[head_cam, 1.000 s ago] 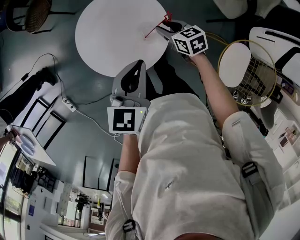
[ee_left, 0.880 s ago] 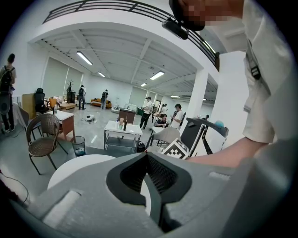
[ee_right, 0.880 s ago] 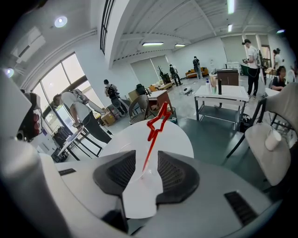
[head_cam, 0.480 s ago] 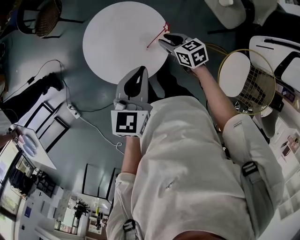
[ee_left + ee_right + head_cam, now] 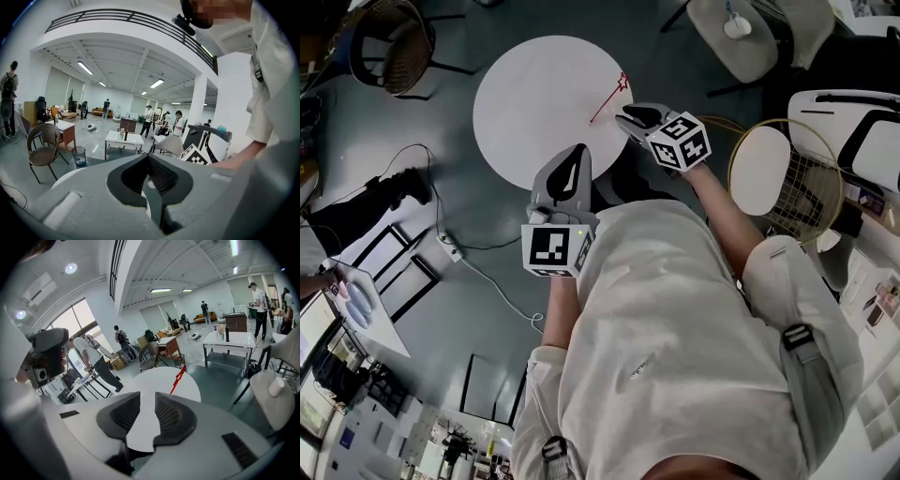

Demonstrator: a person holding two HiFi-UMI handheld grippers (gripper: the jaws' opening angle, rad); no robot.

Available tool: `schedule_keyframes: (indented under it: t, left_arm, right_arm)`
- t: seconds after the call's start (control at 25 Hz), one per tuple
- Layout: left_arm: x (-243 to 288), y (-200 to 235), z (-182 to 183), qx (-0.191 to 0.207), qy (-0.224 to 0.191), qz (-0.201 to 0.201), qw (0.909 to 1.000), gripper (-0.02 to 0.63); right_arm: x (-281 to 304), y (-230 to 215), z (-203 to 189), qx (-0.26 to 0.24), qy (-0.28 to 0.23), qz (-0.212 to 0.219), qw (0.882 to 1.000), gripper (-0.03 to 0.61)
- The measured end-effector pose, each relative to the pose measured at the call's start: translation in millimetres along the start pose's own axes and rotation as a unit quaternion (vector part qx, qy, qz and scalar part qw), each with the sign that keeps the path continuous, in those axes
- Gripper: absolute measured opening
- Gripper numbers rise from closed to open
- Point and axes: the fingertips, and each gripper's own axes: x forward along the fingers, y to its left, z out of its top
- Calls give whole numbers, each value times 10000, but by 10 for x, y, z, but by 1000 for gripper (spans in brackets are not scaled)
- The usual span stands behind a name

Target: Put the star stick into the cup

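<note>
The star stick (image 5: 607, 101) lay flat on the round white tabletop (image 5: 534, 94), close to its right edge as your head camera saw it. Its red star end pointed toward the far rim and its thin shaft ran back along that edge.

Your right gripper (image 5: 624, 114) hovered just off that same right edge, beside the stick but not touching it. Its jaws stood partly apart, having just been closing, and nothing was between the pads. Through the gap you saw only bare tabletop, with the stick lying ahead and a little to the right of it.

Your left gripper (image 5: 578, 152) hung at the tabletop's near edge, its tips showing over the rim in the head view. Its jaws were brought together and it held nothing.

A white cup (image 5: 736, 26) stood on the grey seat of a chair (image 5: 741, 58), well apart from the table and out beyond its right edge. A wicker chair (image 5: 389, 47) stood on the floor beyond the tabletop's left edge
</note>
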Motion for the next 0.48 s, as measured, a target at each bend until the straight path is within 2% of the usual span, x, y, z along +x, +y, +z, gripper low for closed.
schedule_keyframes:
  t: [0.48]
  left_arm:
    - [-97, -18, 75, 55, -227, 79, 9997, 10]
  right_arm:
    - [-356, 336, 235, -347, -434, 70, 9984, 80]
